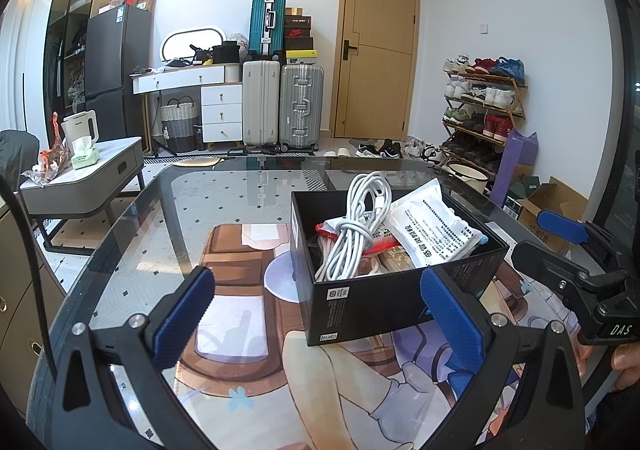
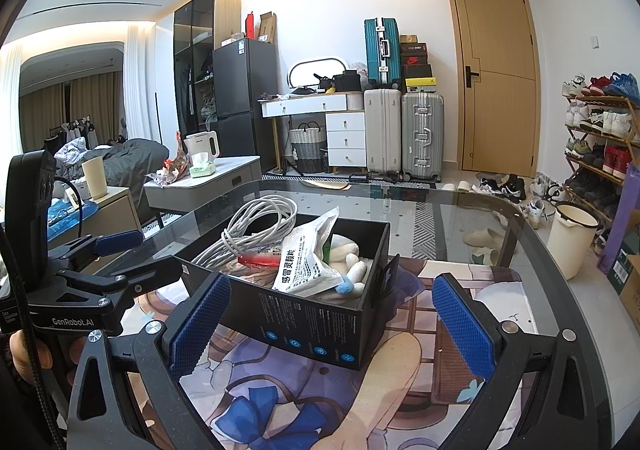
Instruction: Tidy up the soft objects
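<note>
A black cardboard box (image 1: 372, 302) (image 2: 320, 330) stands on a printed mat on the glass table. Inside lie a coiled white cable (image 1: 352, 234) (image 2: 248, 230), a white medicine pouch with black print (image 1: 436, 230) (image 2: 308, 262), a red-edged packet (image 1: 384, 248) (image 2: 260, 261) and a white plush toy with a blue tip (image 2: 352, 270). My left gripper (image 1: 320, 310) is open just in front of the box, its right pad near the box's front corner. My right gripper (image 2: 332, 326) is open, its fingers straddling the box's near corner without touching it. Both hold nothing.
The glass table's (image 1: 132, 250) (image 2: 532, 246) dark rim curves around the mat. A grey side table (image 1: 92, 178) with a kettle and tissues stands left. Suitcases (image 1: 280, 106), a door, a shoe rack (image 1: 480, 106) and a cream bucket (image 2: 572, 242) line the room behind.
</note>
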`<state>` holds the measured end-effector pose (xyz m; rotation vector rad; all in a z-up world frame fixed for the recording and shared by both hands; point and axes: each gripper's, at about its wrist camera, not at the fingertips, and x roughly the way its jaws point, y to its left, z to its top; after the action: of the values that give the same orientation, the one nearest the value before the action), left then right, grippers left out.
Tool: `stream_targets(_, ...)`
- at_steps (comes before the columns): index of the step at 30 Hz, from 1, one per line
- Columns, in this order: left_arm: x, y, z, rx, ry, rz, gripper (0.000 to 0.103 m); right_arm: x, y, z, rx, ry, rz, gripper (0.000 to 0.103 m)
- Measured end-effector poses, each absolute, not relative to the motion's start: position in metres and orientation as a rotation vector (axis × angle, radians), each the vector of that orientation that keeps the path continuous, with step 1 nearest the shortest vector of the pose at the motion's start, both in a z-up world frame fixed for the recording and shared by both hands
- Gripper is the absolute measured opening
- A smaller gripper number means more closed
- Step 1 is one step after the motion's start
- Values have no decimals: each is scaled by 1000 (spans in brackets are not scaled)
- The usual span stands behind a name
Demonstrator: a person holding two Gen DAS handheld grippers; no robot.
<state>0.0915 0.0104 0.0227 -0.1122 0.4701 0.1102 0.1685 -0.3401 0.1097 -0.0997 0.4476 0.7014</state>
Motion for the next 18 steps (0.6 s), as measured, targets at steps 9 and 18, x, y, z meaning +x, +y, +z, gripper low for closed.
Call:
stream_targets(9, 89, 9, 25, -112, 459, 118, 103, 169, -340, 110, -100, 449, 702, 102)
stream_targets(18, 91, 9, 24, -119, 463, 121, 103, 169, -340, 110, -100, 448, 702, 102)
